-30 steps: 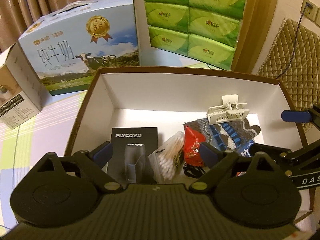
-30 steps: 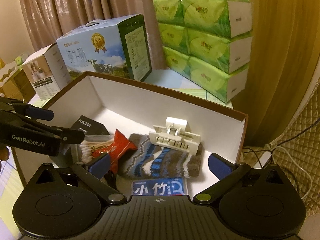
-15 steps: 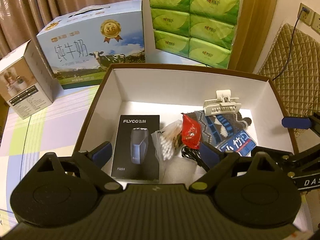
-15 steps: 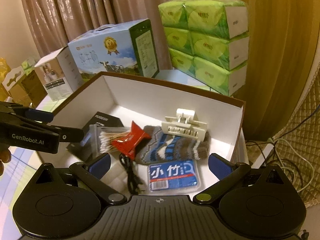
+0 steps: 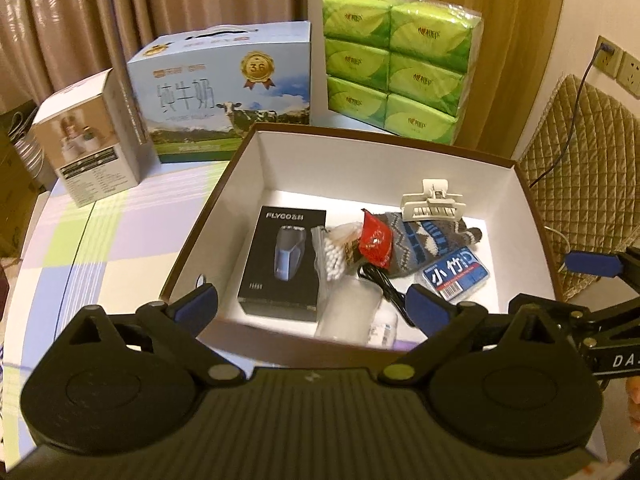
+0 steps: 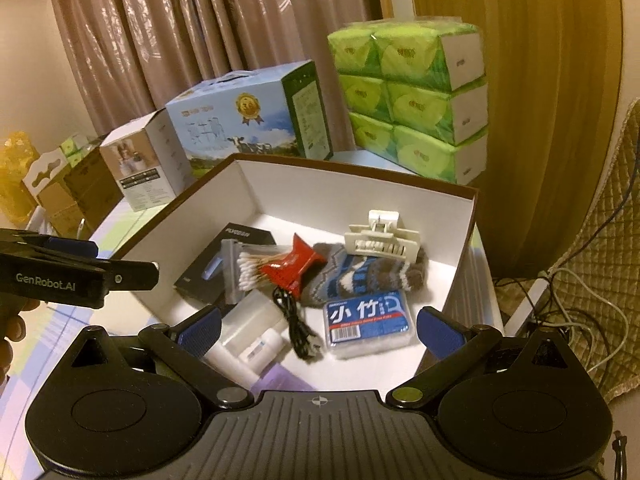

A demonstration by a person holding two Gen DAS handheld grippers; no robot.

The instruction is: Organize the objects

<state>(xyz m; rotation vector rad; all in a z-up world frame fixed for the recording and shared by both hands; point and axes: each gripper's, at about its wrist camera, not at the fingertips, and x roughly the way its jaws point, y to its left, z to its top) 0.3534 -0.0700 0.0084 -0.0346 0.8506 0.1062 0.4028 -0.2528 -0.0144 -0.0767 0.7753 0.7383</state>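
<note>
A brown-rimmed white box (image 5: pixel 372 160) (image 6: pixel 360 184) on the table holds a black shaver carton (image 5: pixel 282 260) (image 6: pixel 228 260), a bag of cotton swabs (image 5: pixel 334 252) (image 6: pixel 252 268), a red packet (image 5: pixel 374 238) (image 6: pixel 296 264), a knitted sock (image 5: pixel 424 240) (image 6: pixel 372 276), a white hair claw (image 5: pixel 432 204) (image 6: pixel 380 236), a blue floss case (image 5: pixel 456 272) (image 6: pixel 366 316), a black cable (image 6: pixel 296 320) and a white tube (image 6: pixel 248 340). My left gripper (image 5: pixel 312 304) hovers open above the box's near edge. My right gripper (image 6: pixel 318 330) hangs open over the box's near right part. Both hold nothing.
Behind the box stand a blue milk carton (image 5: pixel 224 92) (image 6: pixel 244 120), a stack of green tissue packs (image 5: pixel 396 64) (image 6: pixel 412 96) and a small white box (image 5: pixel 88 136) (image 6: pixel 144 160). A quilted chair (image 5: pixel 580 168) with cables is to the right. Curtains hang behind.
Both grippers have pulled back and up from the box, so more of its inside and near edge shows. Nothing inside the box has moved.
</note>
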